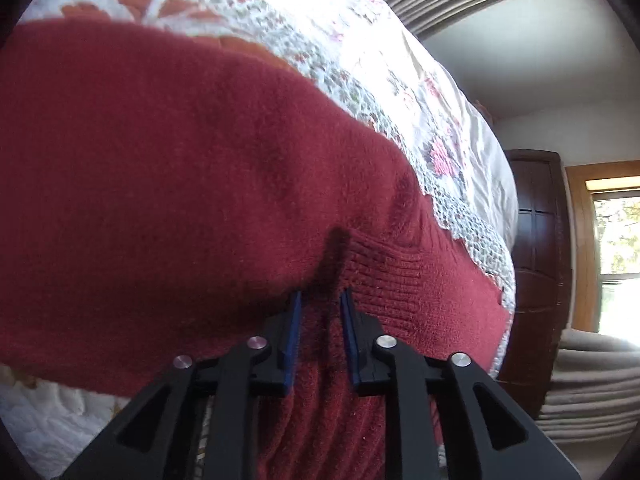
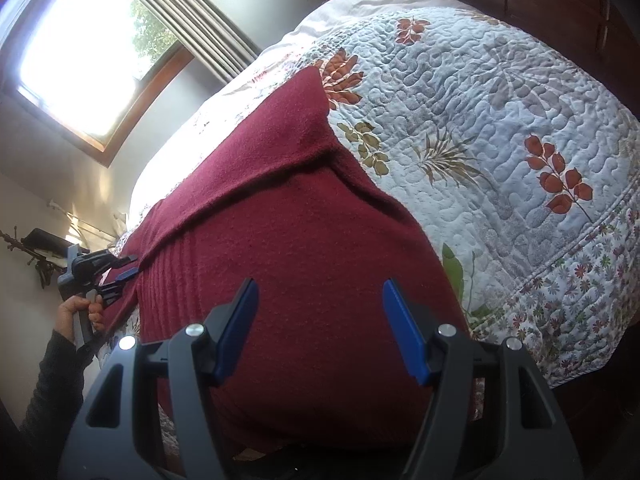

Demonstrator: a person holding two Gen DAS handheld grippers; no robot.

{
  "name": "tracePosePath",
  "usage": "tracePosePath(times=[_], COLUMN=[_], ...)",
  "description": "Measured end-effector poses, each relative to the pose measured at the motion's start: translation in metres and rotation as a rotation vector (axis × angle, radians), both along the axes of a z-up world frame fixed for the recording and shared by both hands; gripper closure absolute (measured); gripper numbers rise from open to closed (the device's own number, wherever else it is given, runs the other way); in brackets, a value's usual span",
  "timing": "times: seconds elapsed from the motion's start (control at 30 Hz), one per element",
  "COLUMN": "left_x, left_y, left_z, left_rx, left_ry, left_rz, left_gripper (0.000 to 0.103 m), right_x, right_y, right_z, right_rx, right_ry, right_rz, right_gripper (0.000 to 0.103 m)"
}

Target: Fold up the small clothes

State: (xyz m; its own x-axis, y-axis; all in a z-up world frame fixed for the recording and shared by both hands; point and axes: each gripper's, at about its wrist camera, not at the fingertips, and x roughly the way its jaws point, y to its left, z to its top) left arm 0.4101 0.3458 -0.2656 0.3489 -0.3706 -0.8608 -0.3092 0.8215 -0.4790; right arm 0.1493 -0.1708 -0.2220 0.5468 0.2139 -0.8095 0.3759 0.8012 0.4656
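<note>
Lying flat on the quilted bed cover (image 2: 500,128), a dark red sweater (image 2: 288,216).
Left gripper (image 1: 320,300) is nearly closed at the ribbed hem, though whether it pinches the knit I cannot tell; right gripper (image 2: 318,286) hovers wide open, holding nothing.

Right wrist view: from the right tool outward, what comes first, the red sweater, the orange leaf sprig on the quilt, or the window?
1. Red sweater, right under the right tool.
2. Orange leaf sprig, to the right on the quilt.
3. Window, far upper left.

A leaf-print quilt (image 2: 500,128) covers the bed beside a curtained window (image 2: 80,40) and perhaps a dark wardrobe (image 1: 536,240).
</note>
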Motion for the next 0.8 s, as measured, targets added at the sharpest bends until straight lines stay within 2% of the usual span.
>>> tracePosePath(times=[0.03, 0.07, 0.1, 0.17, 0.2, 0.27, 0.33, 0.37, 0.43, 0.47, 0.5, 0.53, 0.6, 0.67, 0.73, 0.8], left_x=[-0.005, -0.008, -0.009, -0.008, -0.006, -0.001, 0.001, 0.0, -0.008, -0.013, -0.019, -0.026, -0.042, -0.074, -0.11, -0.149], left_y=[-0.001, -0.007, -0.012, -0.034, -0.046, -0.065, -0.071, -0.066, -0.048, -0.038, -0.03, -0.018, 0.031, 0.084, 0.136, 0.19], left_z=[0.016, 0.032, 0.045, 0.056, 0.052, 0.032, -0.001, -0.014, -0.024, -0.021, -0.016, -0.009, 0.0, 0.011, 0.022, 0.029], left_rx=[0.017, -0.001, -0.03, -0.083, -0.099, -0.084, -0.036, -0.045, -0.119, -0.146, -0.137, -0.11, -0.151, -0.197, -0.198, -0.184], left_ry=[-0.049, -0.107, -0.153, -0.198, -0.192, -0.134, -0.047, -0.016, -0.028, -0.038, -0.042, -0.047, -0.099, -0.151, -0.223, -0.279], left_rz=[0.023, 0.032, 0.02, -0.047, -0.087, -0.143, -0.154, -0.142, -0.096, -0.077, -0.051, -0.012, 0.087, 0.203, 0.337, 0.474], left_gripper=[0.046, 0.04, 0.038, 0.034, 0.03, 0.03, 0.031, 0.032, 0.043, 0.043, 0.039, 0.028, 0.024, 0.022, 0.013, 0.011], right_x=[-0.001, -0.001, -0.001, 0.0, 0.001, 0.005, 0.009, 0.01, 0.011, 0.011, 0.011, 0.011, 0.011, 0.013, 0.016, 0.022], right_y=[-0.001, -0.003, -0.003, -0.001, 0.001, 0.006, 0.009, 0.01, 0.01, 0.009, 0.009, 0.008, 0.008, 0.011, 0.018, 0.027], right_z=[-0.001, -0.003, -0.004, -0.006, -0.006, -0.004, 0.0, 0.002, 0.005, 0.005, 0.005, 0.003, -0.001, -0.004, -0.005, -0.004], right_rx=[0.002, 0.004, 0.008, 0.015, 0.016, 0.013, 0.008, 0.006, 0.005, 0.004, 0.005, 0.006, 0.01, 0.015, 0.012, 0.004], right_ry=[0.005, 0.01, 0.013, 0.018, 0.017, 0.008, -0.01, -0.018, -0.025, -0.025, -0.022, -0.016, -0.001, 0.009, 0.015, 0.015], right_rz=[-0.005, -0.009, -0.011, -0.007, 0.0, 0.021, 0.037, 0.04, 0.04, 0.037, 0.033, 0.031, 0.032, 0.037, 0.057, 0.087], right_gripper=[0.038, 0.038, 0.038, 0.038, 0.038, 0.038, 0.038, 0.038, 0.037, 0.037, 0.037, 0.037, 0.037, 0.037, 0.037, 0.037])
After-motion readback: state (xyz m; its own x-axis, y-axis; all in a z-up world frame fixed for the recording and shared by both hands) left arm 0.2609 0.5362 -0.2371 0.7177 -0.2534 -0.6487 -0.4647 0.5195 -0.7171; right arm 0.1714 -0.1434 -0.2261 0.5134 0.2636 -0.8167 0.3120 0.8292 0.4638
